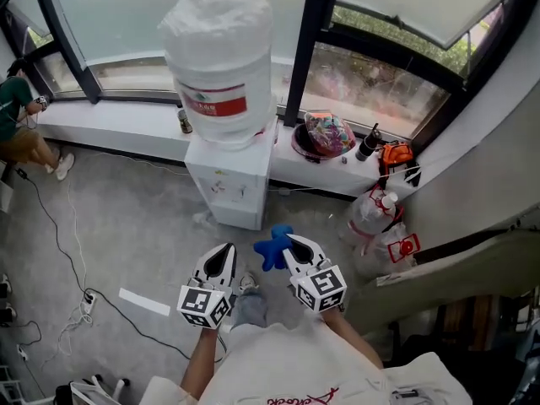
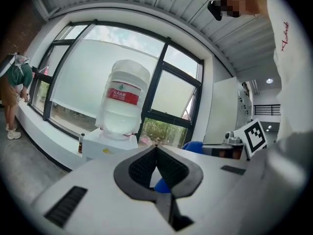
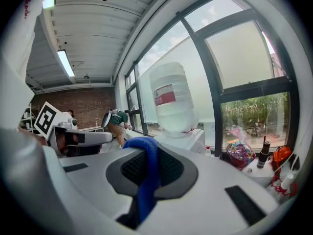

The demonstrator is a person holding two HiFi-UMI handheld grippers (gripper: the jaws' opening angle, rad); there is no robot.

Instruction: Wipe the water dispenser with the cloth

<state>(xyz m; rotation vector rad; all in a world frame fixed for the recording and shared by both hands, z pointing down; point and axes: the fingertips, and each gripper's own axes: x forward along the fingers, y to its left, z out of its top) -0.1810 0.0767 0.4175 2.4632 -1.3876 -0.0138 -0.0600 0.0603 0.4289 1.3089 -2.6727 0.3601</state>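
The white water dispenser [image 1: 232,180] stands against the window sill with a big clear bottle [image 1: 221,66] on top, red label facing me. It also shows ahead as the water dispenser [image 2: 108,143] in the left gripper view and the water dispenser [image 3: 188,138] in the right gripper view. My right gripper [image 1: 297,245] is shut on a blue cloth [image 1: 273,247], which hangs out of its jaws as the blue cloth [image 3: 145,175]. My left gripper [image 1: 224,254] is shut with nothing in it, just left of the cloth. Both are held short of the dispenser's front.
On the sill right of the dispenser sit a colourful bag [image 1: 327,133], a dark bottle [image 1: 368,143] and an orange item [image 1: 395,154]. A small can [image 1: 184,121] stands left of the dispenser. Plastic bottles [image 1: 377,218] lie on the floor at right. Cables [image 1: 63,251] cross the floor; a person [image 1: 18,116] crouches far left.
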